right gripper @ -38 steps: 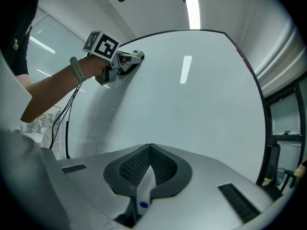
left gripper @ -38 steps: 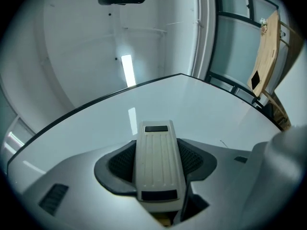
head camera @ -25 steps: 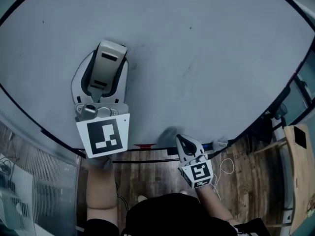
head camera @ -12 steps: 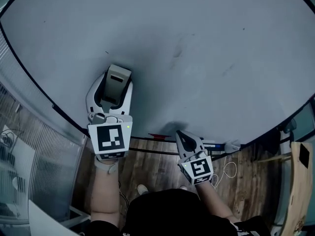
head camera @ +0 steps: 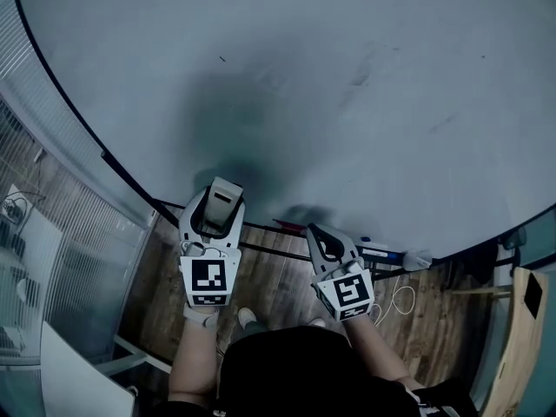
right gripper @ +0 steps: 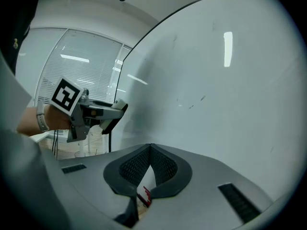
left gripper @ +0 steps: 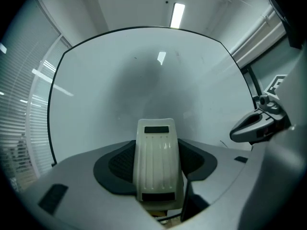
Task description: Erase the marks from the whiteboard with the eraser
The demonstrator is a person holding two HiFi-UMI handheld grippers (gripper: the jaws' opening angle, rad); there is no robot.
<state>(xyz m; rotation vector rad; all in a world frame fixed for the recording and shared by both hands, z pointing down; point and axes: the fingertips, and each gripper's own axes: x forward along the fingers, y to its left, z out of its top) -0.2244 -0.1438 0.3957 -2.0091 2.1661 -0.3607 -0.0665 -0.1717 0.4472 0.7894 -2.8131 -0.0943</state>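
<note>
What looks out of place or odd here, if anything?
Nothing stands out. The whiteboard carries only a few faint marks, the left gripper holds the eraser, and the right gripper is shut on nothing.

The whiteboard (head camera: 365,129) stands upright in a thin dark frame and fills most of the head view. Its surface is nearly clean, with only faint grey smudges (head camera: 358,78) near the middle and a short dark dash (head camera: 222,58) toward the left. Along its lower edge lie a red pen (head camera: 291,227) and, further right, a blue marker (head camera: 380,254) with a small white object (head camera: 417,258) just beside its end. Below is a wood-plank floor (head camera: 278,289), where a white cable (head camera: 400,299) lies in loose loops.
</note>
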